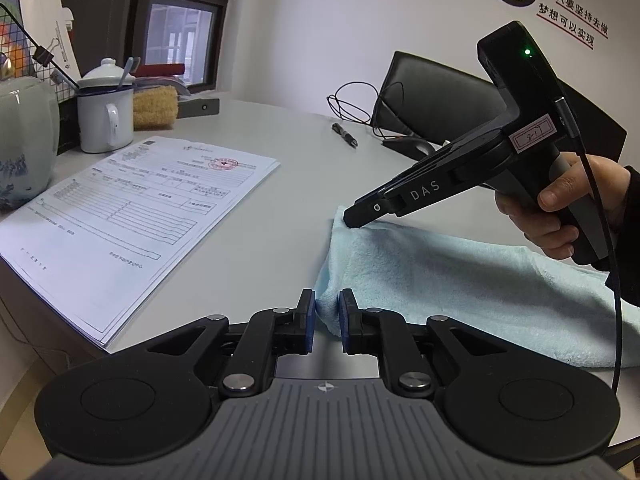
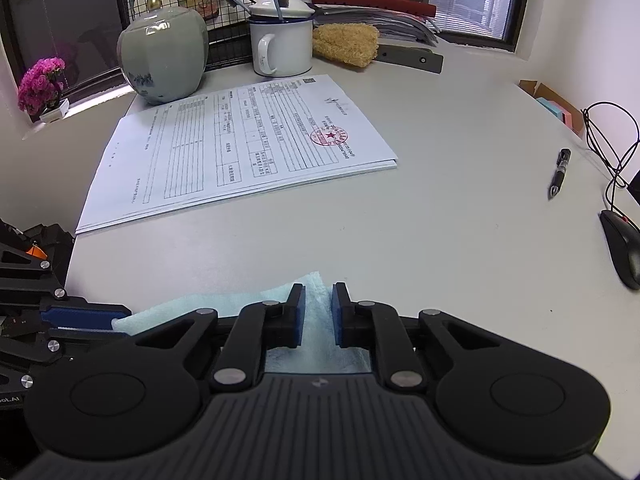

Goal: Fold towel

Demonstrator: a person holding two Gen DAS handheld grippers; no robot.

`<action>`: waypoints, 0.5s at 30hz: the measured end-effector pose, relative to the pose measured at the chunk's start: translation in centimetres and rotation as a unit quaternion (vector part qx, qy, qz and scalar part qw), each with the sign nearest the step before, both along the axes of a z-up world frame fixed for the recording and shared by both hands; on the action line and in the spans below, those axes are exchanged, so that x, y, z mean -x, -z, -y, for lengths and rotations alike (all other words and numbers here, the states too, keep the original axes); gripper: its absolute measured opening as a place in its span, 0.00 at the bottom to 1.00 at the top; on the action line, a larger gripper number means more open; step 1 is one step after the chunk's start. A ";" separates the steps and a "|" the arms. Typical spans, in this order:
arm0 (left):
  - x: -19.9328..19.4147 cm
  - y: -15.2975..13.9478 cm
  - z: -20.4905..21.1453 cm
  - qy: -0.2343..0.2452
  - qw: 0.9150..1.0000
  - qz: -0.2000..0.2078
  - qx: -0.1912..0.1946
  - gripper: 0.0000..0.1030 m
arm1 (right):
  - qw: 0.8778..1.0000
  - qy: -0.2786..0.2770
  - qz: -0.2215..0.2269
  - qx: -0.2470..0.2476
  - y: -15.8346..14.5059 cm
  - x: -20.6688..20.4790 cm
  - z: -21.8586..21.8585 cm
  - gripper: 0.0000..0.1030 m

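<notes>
Both claws, left claw (image 1: pixel 324 320) and right claw (image 2: pixel 318 312), part-open astride the light-blue towel (image 1: pixel 460 280) corners at lower frame, should pinch together and lift evenly off the surface (image 1: pixel 280 208).

The right gripper (image 1: pixel 352 220) bears "DAS" on its side and a white label (image 1: pixel 532 135) reading "8-1". The wall sign (image 1: pixel 560 4) shows "坚持" and "梦想可以实现".

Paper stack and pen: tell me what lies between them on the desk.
Nothing. In the right wrist view, only bare desk separates the paper stack from the pen.
</notes>
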State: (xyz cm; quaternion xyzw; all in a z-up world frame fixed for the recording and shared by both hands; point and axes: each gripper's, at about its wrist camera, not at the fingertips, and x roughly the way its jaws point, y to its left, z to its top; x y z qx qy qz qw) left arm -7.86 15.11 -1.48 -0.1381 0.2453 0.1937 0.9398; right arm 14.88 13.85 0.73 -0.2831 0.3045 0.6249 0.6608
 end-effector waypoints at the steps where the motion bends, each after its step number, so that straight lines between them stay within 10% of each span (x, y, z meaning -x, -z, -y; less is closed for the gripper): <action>1: 0.0 0.0 0.0 0.000 1.000 0.000 -0.001 0.16 | 1.000 0.000 0.000 -0.001 0.0 0.0 0.1 0.17; 15: 0.1 -0.2 -0.2 -0.001 1.000 0.005 0.008 0.17 | 1.000 0.007 -0.011 -0.024 -1.2 0.0 1.3 0.07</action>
